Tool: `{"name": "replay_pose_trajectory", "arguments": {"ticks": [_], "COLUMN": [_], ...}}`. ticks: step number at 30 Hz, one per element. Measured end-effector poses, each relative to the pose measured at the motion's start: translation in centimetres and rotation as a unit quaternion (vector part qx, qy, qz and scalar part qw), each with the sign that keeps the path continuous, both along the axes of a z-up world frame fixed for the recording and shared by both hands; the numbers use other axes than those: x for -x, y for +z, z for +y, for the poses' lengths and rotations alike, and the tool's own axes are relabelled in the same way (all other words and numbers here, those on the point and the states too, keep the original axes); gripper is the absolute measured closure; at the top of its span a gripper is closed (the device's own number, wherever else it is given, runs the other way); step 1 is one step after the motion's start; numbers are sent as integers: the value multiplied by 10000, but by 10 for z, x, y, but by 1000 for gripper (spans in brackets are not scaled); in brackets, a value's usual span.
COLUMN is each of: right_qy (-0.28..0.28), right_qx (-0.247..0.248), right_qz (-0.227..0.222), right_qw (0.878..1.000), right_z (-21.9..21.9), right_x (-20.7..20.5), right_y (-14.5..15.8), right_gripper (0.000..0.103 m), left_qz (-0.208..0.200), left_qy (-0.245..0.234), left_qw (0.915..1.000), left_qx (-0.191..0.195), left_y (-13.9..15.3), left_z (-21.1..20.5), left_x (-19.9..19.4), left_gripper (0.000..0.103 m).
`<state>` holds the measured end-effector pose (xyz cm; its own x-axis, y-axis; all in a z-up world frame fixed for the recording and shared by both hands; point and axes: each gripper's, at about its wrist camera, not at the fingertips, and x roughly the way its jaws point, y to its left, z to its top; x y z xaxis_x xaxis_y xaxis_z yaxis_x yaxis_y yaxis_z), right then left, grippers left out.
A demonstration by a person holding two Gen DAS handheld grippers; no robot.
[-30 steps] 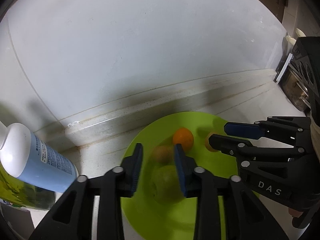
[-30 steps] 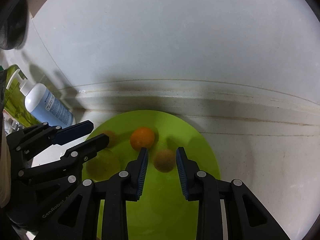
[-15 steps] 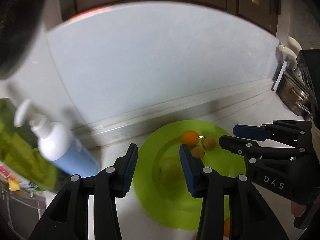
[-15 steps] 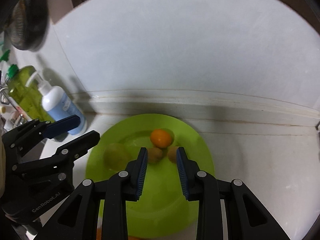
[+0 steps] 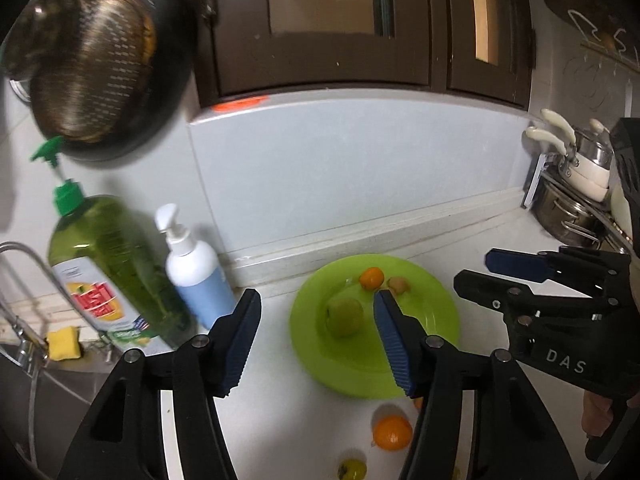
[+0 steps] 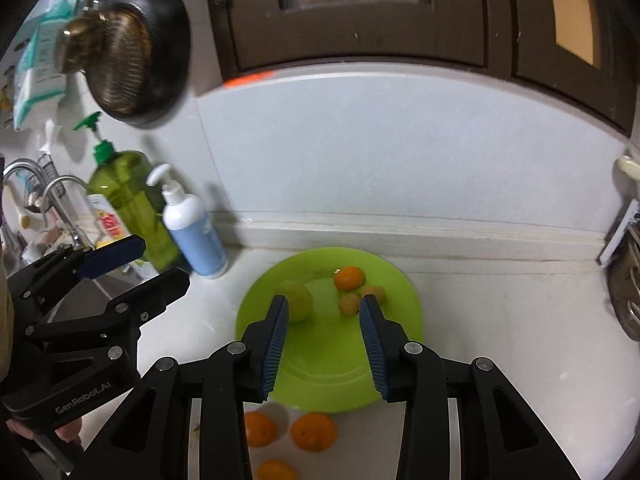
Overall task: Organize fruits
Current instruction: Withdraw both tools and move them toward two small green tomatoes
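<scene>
Black left hand-held gripper (image 5: 316, 338) raised above the white worktop (image 5: 280, 420), jaws spread, grasping nothing. Right hand-held gripper (image 6: 323, 330) likewise released, poised over the green plate (image 6: 332, 384). On the plate: one green apple (image 6: 297, 300), one small orange (image 6: 349, 278), two brownish fruits (image 6: 350, 304). Three oranges (image 6: 313, 432) on the worktop by the plate's near rim, seen only from the right wrist; from the left, just one plus a small greenish fruit (image 5: 352, 469).
</scene>
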<state>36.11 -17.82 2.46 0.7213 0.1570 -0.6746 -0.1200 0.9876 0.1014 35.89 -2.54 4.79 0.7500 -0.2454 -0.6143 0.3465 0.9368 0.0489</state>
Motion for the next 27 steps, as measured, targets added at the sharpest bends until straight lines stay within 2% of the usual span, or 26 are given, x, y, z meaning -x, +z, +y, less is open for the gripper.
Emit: {"name": "replay_pose_trajectory", "arguments": {"ticks": [2, 11, 27], "right_qy": [-46, -173, -593], "right_qx": [21, 32, -26], "right_qz": [-78, -204, -255], "right_qw": [10000, 9996, 9979], "right_z": [4, 17, 47], "right_x": [13, 61, 120], "right_y": [6, 14, -2], "right_gripper": [57, 52, 51], "left_qz": [-24, -66, -27], "left_qy": [22, -35, -453], "left_qw": [10000, 10000, 9990], "left_qx": [-3, 47, -44], "left_y": [3, 3, -14], "left_z": [4, 23, 56], "left_x": [10, 51, 97], "left_gripper": [42, 37, 33]}}
